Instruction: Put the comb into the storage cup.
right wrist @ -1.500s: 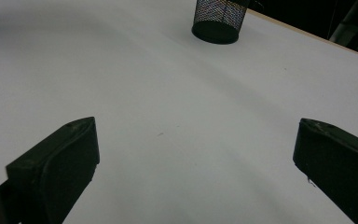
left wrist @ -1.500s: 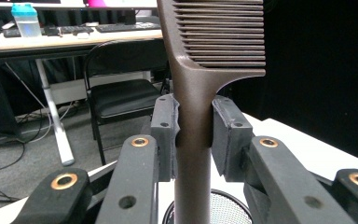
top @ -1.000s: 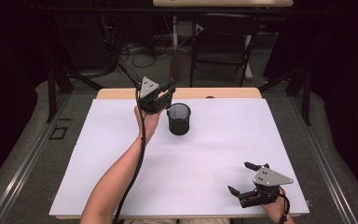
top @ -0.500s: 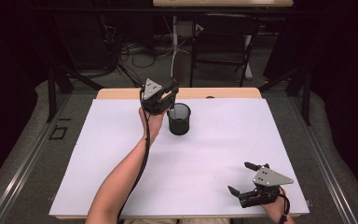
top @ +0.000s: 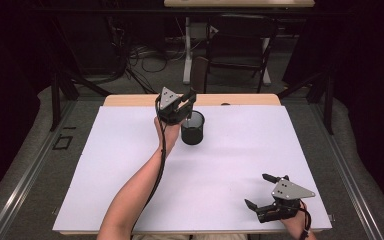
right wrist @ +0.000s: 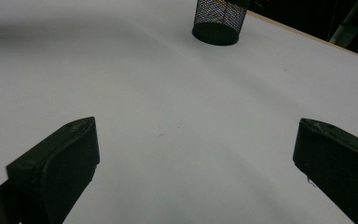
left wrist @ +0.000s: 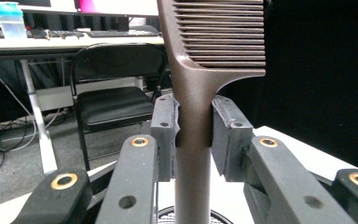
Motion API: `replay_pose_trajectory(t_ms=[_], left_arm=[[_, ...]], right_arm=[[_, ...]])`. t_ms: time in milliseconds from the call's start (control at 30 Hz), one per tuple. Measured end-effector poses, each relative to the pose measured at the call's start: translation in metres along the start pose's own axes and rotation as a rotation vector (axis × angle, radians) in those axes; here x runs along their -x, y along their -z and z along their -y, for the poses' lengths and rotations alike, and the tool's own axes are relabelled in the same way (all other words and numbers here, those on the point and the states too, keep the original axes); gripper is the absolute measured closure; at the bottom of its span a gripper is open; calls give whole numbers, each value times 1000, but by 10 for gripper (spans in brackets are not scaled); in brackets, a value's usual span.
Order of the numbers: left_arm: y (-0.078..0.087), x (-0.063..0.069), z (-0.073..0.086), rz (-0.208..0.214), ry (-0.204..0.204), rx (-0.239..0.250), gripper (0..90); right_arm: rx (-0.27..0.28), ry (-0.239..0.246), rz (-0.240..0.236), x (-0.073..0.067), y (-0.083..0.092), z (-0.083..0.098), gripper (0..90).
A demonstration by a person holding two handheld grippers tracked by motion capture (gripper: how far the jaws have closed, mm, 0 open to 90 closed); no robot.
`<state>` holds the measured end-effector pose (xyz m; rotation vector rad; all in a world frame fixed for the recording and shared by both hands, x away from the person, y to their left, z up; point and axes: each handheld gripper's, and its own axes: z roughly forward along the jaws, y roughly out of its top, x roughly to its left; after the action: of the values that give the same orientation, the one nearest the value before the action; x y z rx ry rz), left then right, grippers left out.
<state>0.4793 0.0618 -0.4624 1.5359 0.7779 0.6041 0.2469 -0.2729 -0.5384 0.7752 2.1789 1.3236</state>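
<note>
My left gripper [top: 186,101] is raised at the far middle of the white table [top: 105,170], right beside and above a black mesh cup [top: 192,129]. In the left gripper view its jaws are shut on the handle of a brown comb [left wrist: 200,88]. The comb stands upright with its teeth on top, and the cup's rim [left wrist: 165,215] shows just below. My right gripper [top: 256,189] rests at the near right corner of the table, open with nothing in it. In the right gripper view [right wrist: 196,149] the mesh cup [right wrist: 219,21] stands far off.
A black folding chair [top: 235,45] and desk legs with cables stand behind the table's far wooden edge [top: 130,100]. Dark curtains close both sides. The person's left forearm [top: 135,190] lies across the middle of the white sheet.
My left gripper has shifted slightly right with the comb, closer over the mesh cup. The right gripper has stayed where it was.
</note>
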Motion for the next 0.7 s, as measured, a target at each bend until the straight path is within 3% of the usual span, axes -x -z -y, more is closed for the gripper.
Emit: replay_pose_trajectory(t_ms=[700], left_arm=[[-9, -1, 11, 19, -7, -48, 721]], right_arm=[[0, 0, 0, 0, 0, 0, 0]])
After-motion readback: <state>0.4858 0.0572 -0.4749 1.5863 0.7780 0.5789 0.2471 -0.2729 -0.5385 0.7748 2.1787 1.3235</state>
